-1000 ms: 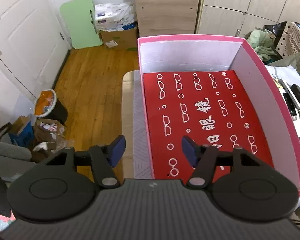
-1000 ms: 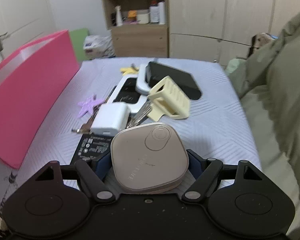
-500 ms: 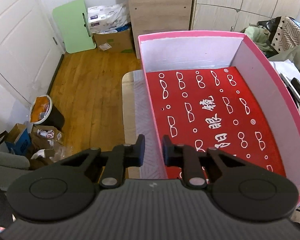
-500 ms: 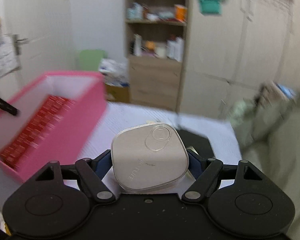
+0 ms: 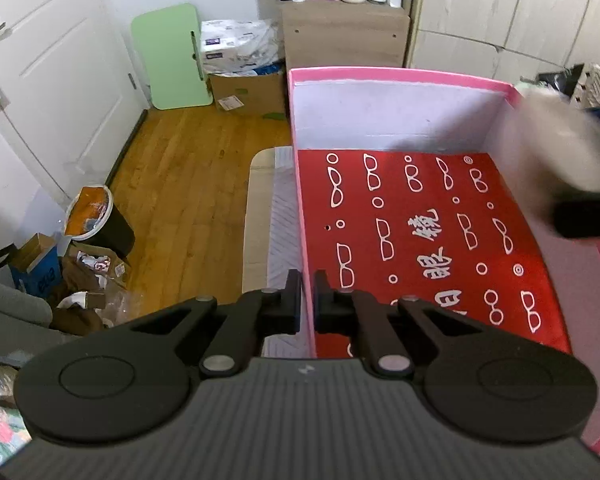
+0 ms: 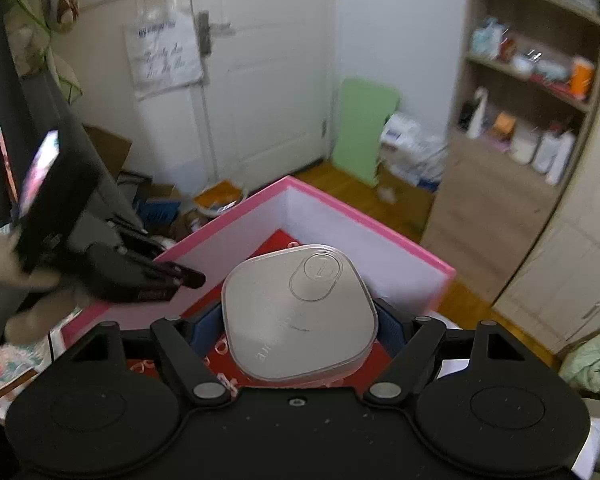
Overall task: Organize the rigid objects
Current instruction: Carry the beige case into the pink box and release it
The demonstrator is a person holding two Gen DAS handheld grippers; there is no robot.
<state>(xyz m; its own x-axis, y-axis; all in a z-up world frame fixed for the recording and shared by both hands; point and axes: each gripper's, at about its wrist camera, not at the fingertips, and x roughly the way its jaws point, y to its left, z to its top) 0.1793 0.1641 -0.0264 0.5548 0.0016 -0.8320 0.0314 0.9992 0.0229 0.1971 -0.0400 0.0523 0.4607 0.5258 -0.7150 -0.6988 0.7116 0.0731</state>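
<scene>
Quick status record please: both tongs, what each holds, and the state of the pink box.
left tongs: shut on the pink box's near left wall
right tongs: clamped on a beige rounded-square case, held above the box
pink box: open, red glasses-print liner, nothing inside
next step, likely: lower the case into the box and release

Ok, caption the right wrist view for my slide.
Right tool carries a beige square case over the pink box.
</scene>
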